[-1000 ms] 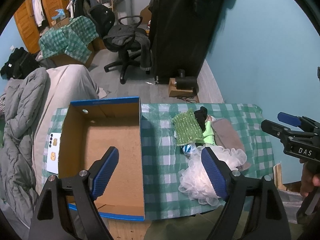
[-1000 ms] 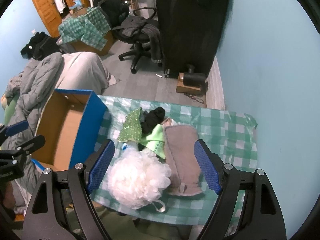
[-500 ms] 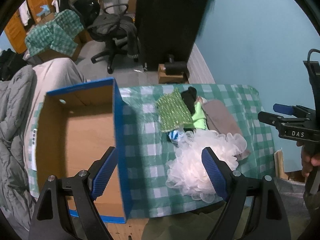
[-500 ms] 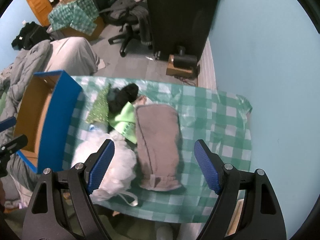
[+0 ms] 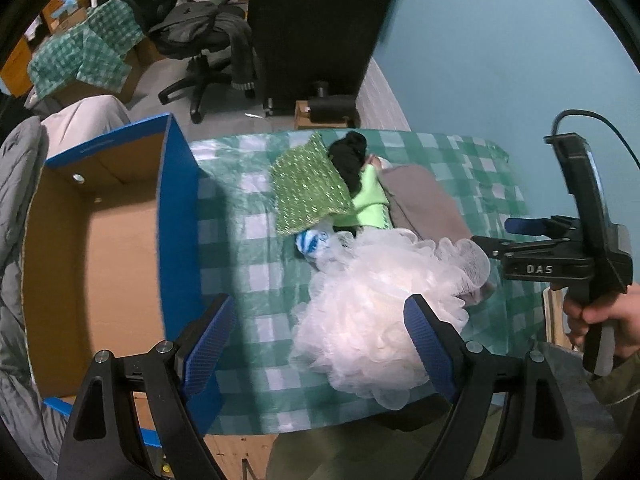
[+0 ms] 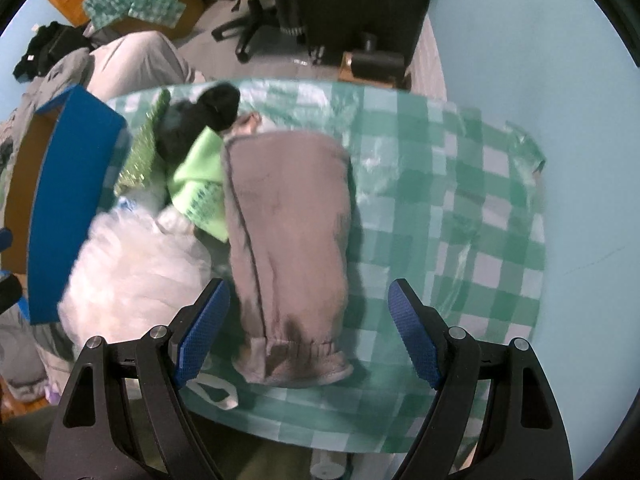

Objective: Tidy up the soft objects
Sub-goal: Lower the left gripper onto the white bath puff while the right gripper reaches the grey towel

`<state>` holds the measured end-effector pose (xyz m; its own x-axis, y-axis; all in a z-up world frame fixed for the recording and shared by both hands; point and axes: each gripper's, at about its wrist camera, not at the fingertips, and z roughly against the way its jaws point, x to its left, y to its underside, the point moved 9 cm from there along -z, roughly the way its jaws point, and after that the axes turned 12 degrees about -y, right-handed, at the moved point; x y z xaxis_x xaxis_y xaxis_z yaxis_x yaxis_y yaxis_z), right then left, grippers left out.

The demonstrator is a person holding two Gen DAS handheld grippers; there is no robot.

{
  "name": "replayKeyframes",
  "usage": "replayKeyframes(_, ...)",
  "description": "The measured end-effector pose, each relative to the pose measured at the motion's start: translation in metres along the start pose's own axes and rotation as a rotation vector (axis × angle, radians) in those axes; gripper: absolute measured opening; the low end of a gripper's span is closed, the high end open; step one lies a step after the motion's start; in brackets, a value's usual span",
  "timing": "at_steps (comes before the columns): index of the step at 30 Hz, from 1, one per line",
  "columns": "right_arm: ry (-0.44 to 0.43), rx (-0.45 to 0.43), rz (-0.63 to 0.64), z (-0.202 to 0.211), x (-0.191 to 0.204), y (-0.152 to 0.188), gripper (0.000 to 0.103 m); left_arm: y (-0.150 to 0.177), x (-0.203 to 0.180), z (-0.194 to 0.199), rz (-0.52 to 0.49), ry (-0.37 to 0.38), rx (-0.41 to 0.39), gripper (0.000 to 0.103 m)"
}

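A pile of soft things lies on the green checked tablecloth (image 5: 256,280): a white mesh bath pouf (image 5: 384,300), a grey mitt (image 6: 288,224), a lime green cloth (image 5: 372,204), a sparkly green cloth (image 5: 308,184), a black sock (image 5: 350,156) and a blue-white item (image 5: 312,240). An open blue cardboard box (image 5: 176,216) stands left of them. My left gripper (image 5: 320,344) is open, just above the pouf's near side. My right gripper (image 6: 308,332) is open, over the mitt's cuff end; it also shows in the left wrist view (image 5: 500,236).
The table's near edge runs just under both grippers. A light blue wall (image 6: 560,120) borders the table on the right. Beyond the table are an office chair (image 5: 204,40), a black cabinet (image 5: 316,20) and a grey quilt (image 5: 16,184) at left.
Both grippers have moved right and closer to the table. The left went from over the box to over the pouf. The right went from over the pouf to over the grey mitt.
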<state>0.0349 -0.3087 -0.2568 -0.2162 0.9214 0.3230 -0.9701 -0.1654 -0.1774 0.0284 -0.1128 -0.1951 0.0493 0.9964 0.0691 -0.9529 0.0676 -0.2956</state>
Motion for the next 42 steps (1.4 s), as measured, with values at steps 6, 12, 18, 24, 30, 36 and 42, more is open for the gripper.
replayKeyframes(6, -0.036, 0.053, -0.001, -0.020, -0.004, 0.015, 0.081, 0.007, -0.012, -0.010, 0.001, 0.007, 0.019, 0.087)
replayKeyframes(12, -0.059, 0.090, 0.012, -0.037, 0.000, 0.024, 0.081, 0.013, -0.028, -0.004, -0.004, 0.059, 0.016, 0.087)
replayKeyframes(18, -0.044, 0.130, 0.019, -0.056, -0.005, 0.032, 0.081, 0.015, -0.042, -0.007, -0.028, 0.068, 0.026, 0.089)
replayKeyframes(24, -0.045, 0.140, 0.007, -0.070, -0.012, 0.036, 0.080, 0.019, -0.057, -0.021, -0.042, 0.077, 0.060, 0.089)
replayKeyframes(30, -0.090, 0.138, -0.002, -0.064, -0.020, 0.047, 0.055, 0.027, -0.071, -0.038, -0.084, 0.048, 0.090, 0.089)
replayKeyframes(36, -0.089, 0.098, 0.016, -0.045, -0.025, 0.047, 0.033, 0.032, -0.074, -0.062, -0.097, -0.009, 0.100, 0.095)
replayKeyframes(42, -0.072, 0.085, -0.009, -0.029, -0.041, 0.057, 0.031, 0.037, -0.068, -0.079, -0.042, -0.024, 0.136, 0.102)
